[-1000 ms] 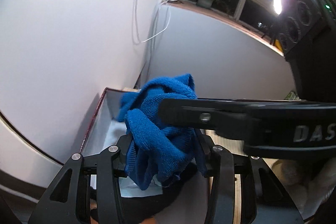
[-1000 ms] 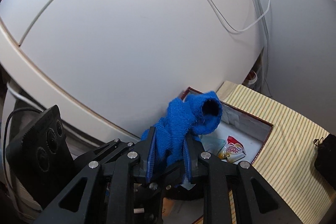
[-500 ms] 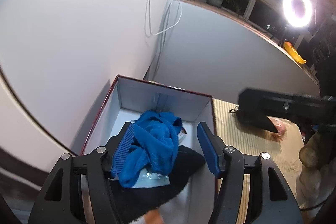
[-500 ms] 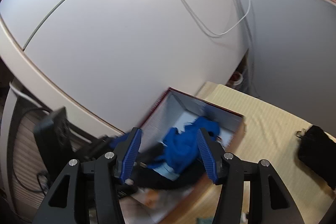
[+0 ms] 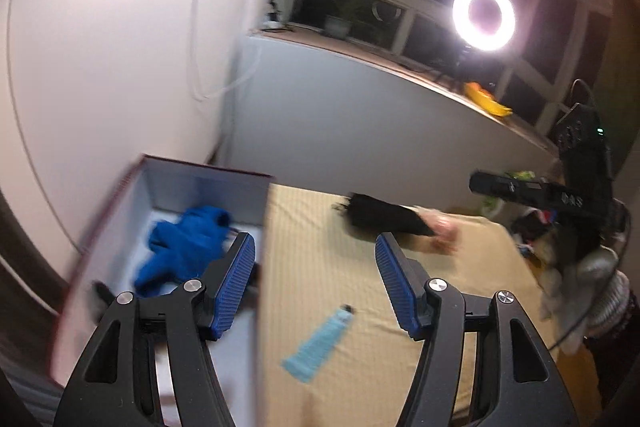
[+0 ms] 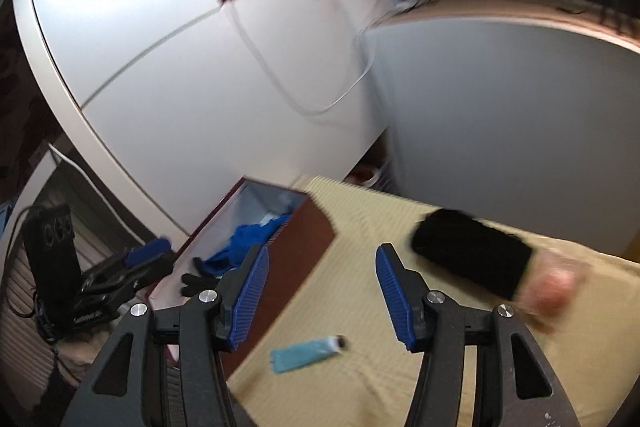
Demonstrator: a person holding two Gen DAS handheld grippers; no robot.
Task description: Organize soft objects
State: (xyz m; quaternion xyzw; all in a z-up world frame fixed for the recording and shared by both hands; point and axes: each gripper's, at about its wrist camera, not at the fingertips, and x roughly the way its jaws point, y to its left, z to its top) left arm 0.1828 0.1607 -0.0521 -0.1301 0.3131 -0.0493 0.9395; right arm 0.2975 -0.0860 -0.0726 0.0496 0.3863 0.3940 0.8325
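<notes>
Both my grippers are empty right now: left gripper (image 5: 314,281) has its fingers (image 5: 236,283) spread wide with nothing between them, and the right gripper (image 6: 320,293) is spread just the same, nothing pinched.

Progress check. The blue cloth (image 5: 182,249) lies inside the box (image 5: 208,173), at the far left of the yellow surface (image 5: 360,307). It's crumpled in a loose heap on the white floor of the box, ribbed knit, folds going every way. From the right wrist I see it again, with something dark and glove-like (image 6: 196,283) nearer in the same box. So I'd call that piece stowed.

What's left? A black soft thing (image 6: 472,259) sits out on the surface, far right, well apart from the box. It looks fuzzy and limp, with a pale pink bit (image 6: 554,289) at its right end, too blurred to name. I judge that's the next one to collect. Nearer me lies a light blue tube (image 5: 320,345), flat on the surface between my left fingers' line of sight; whether it counts as soft, I can't say.

More fabric is piled at the far right edge (image 5: 532,223) in the left view, too blurred to sort out. I'd say the job is partway, not near finished.
</notes>
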